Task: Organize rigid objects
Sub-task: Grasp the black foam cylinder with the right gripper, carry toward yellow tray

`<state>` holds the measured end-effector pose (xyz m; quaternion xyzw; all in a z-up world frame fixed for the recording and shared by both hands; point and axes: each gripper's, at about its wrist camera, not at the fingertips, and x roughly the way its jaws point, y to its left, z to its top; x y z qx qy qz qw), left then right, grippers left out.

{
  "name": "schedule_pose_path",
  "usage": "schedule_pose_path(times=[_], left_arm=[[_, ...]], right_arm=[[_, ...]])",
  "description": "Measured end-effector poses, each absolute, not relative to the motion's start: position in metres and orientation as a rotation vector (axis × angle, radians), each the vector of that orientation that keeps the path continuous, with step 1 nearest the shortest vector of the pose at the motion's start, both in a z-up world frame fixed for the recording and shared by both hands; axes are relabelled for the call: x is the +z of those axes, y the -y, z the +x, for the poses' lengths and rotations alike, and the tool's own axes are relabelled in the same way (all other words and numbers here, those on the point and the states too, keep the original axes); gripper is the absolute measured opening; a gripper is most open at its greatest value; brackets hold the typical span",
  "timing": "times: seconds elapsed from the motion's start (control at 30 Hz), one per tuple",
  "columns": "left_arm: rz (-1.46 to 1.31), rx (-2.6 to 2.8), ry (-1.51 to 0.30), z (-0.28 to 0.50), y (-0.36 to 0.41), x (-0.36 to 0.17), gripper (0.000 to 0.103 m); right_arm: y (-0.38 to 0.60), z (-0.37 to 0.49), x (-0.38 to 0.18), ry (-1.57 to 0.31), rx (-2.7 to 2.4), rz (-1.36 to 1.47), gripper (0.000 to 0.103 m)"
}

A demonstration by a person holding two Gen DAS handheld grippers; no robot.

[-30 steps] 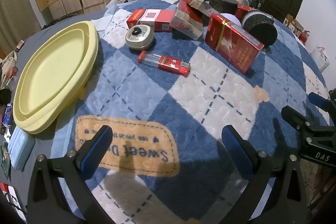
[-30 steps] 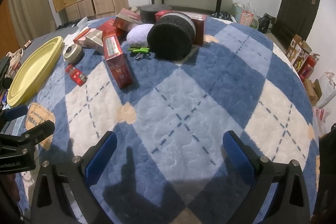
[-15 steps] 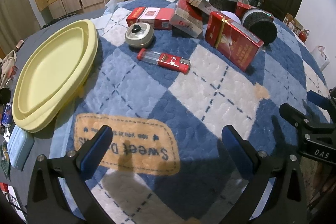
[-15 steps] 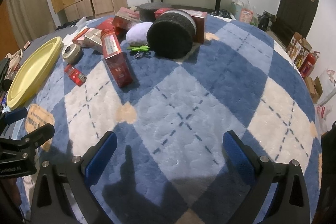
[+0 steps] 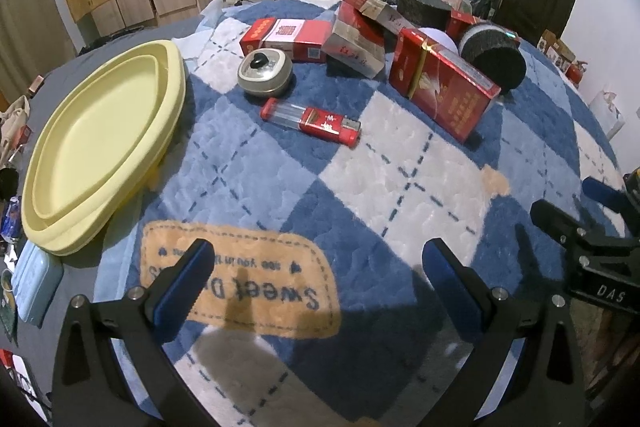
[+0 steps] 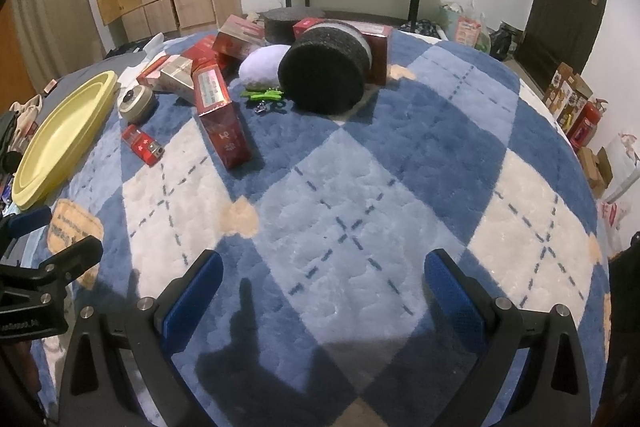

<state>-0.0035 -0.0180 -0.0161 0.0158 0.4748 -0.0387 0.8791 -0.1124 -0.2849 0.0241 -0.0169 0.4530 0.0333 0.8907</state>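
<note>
Left wrist view: left claw point(image 5: 316, 277) spread wide, empty, low over the blue checked rug point(image 5: 280, 187) covering the surface; ahead lie yellow tray point(image 5: 96, 143), red lighter point(image 5: 314, 121), round tin point(image 5: 264, 71), red cartons point(image 5: 442, 87); light-blue case point(image 5: 36, 283) beside the tray shows only here. Right wrist view: right claw point(image 6: 323, 285) equally wide, empty; green clip point(image 6: 264, 94), black cylinder point(image 6: 326, 75) and white cushion point(image 6: 262, 69) seen clearly.

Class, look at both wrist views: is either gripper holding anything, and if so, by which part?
Nothing is held. The left gripper and right gripper are both open above the blue checked rug, with only rug between their fingers.
</note>
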Motion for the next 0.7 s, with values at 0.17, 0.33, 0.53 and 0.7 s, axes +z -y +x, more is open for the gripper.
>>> schedule_pose_path(times=[0.17,0.33,0.53,0.7], left_arm=[[0.042,-0.138,-0.968,0.023,0.021,-0.013,0.103],[0.006,-0.191,-0.989,0.066,0.009,-0.023,0.103],[-0.197,-0.181,-1.033,0.084,-0.011,-0.021,0.103],[-0.223,-0.237,-1.056,0.085,0.027,0.006,0.103]], right_arm=[[0.296,-0.099,0.033,-0.913,0.049,0.025,0.103],[0.313,-0.057,0.046,-0.868,0.010,0.101,0.103],[0.314,-0.011,0.046,-0.857,0.013,0.170,0.103],[0.322,-0.007,0.039,-0.814,0.061,0.137,0.103]])
